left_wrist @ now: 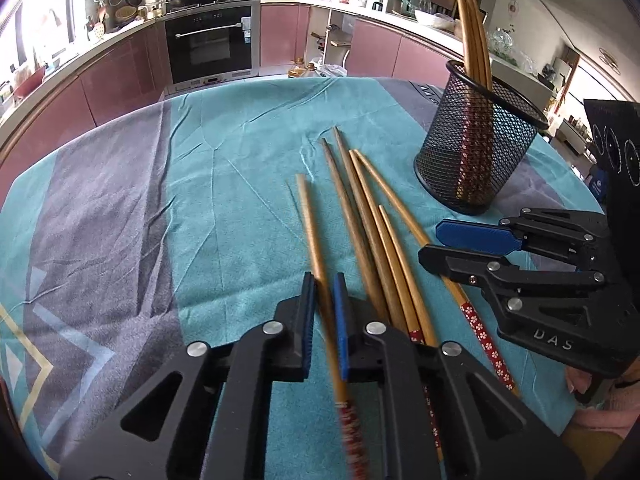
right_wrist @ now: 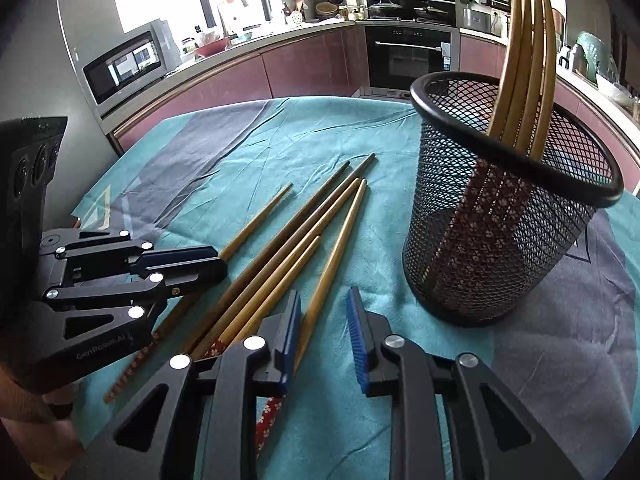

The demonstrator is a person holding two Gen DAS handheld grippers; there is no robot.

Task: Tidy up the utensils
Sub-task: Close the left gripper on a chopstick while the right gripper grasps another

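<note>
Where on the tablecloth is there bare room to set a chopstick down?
Free: the wide cloth left of the loose chopsticks, out to the grey stripe, and the strip behind the mesh holder. Crowded: between the chopsticks, the holder and both hand-held grippers.

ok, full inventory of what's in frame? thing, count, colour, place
Loose chopsticks: six, tan wood with red flowered handles, lying on the cloth left of the holder; one of them is gripped.
Mesh holder: one, black, upright on the cloth's right side.
Chopsticks in holder: four, same tan and red, leaning against its rim.
Tablecloth: one, teal with grey bands, covering the table.
Kitchen cabinets: pink-fronted, behind the table.
Oven: one, black, built into the cabinets.
Left gripper: black, blue pads, shut on the leftmost chopstick.
Right gripper: black, blue pads, open over the rightmost chopstick.
</note>
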